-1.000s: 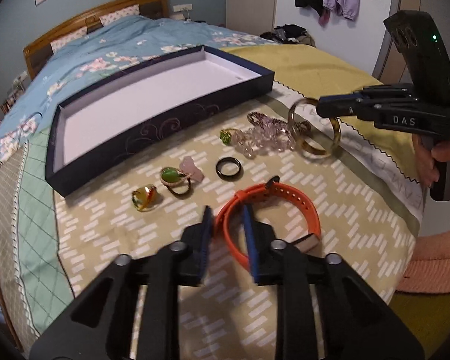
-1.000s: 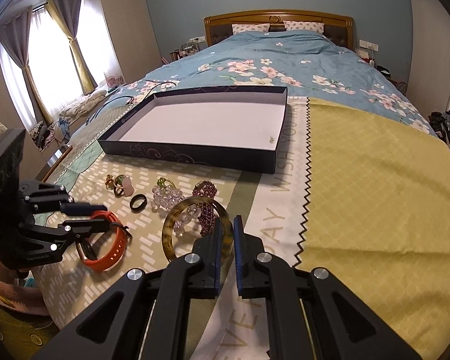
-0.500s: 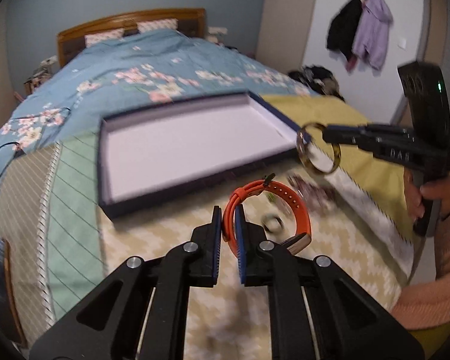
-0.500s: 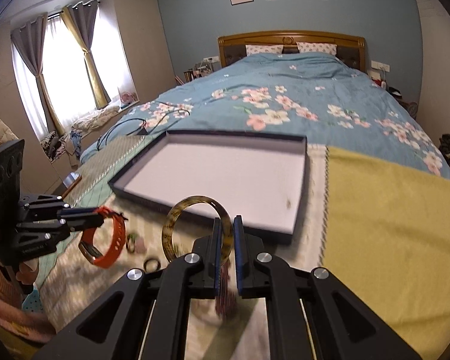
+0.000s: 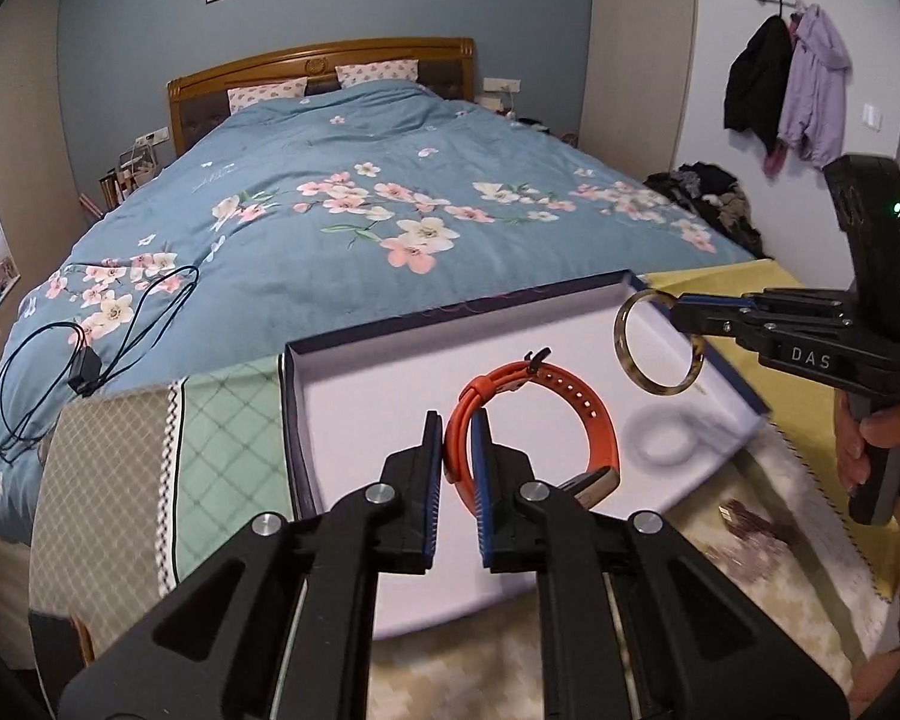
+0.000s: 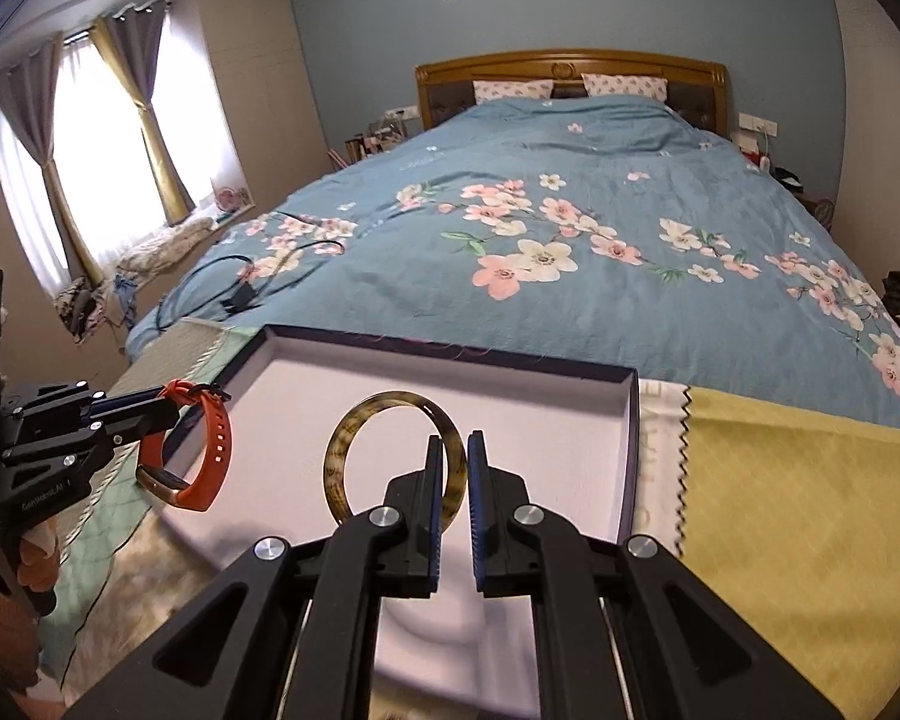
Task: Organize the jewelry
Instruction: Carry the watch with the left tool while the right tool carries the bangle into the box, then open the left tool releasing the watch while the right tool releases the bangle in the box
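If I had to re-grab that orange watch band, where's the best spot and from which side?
Take the orange watch band across the plain strap on the buckle side, where the left claw pinches it now. Come from the near side, one finger inside the loop and one outside: the strap is thin and flat there, unlike the bulkier watch body.

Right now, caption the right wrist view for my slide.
Right hand-held gripper carries a tortoiseshell bangle above the open box; left hand-held gripper brings an orange watch band.

The right gripper (image 5: pixel 684 315) carries "DAS" in pale capitals on its black side (clear in the left wrist view); nothing else reads surely.
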Demonstrator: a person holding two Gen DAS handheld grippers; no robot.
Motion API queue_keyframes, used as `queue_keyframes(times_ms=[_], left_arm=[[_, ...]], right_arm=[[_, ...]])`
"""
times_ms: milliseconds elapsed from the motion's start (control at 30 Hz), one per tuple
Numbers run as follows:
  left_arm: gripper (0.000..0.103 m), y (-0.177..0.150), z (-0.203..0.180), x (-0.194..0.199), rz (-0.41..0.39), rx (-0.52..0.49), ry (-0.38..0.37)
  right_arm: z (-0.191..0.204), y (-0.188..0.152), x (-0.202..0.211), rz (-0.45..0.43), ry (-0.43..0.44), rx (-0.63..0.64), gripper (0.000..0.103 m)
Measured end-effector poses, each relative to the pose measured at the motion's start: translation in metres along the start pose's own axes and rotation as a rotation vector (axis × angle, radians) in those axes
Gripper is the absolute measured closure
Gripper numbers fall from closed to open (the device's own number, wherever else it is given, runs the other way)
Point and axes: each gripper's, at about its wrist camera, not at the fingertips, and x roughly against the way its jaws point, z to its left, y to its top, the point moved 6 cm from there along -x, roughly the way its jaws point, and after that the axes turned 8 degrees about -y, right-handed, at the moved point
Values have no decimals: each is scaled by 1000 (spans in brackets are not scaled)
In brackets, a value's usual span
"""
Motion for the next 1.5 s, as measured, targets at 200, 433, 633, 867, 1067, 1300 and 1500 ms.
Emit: queue_keyframes(times_ms=[200,433,633,867,1067,1300,1500], left_arm=[[93,16,24,-48,61,33,14],[93,31,40,-88,112,12,44],[93,36,45,-115,158,8,67],[93,37,50,-133,211,33,77],[76,37,56,-136,207,78,78],[60,40,46,-73,12,63,100],[54,15,22,-8,-96,11,80]], right_arm=[[-4,12,-36,62,-6,-43,97],[-6,18,-64,119,-34,-43,97],[-8,17,-81,168,-52,-55,97],[-11,19,-87,182,-62,-76,96],[-13,22,-67,122,-52,-82,88],[0,7,6,-21,21,-7,66],[11,-35,54,-42,50,104,64]])
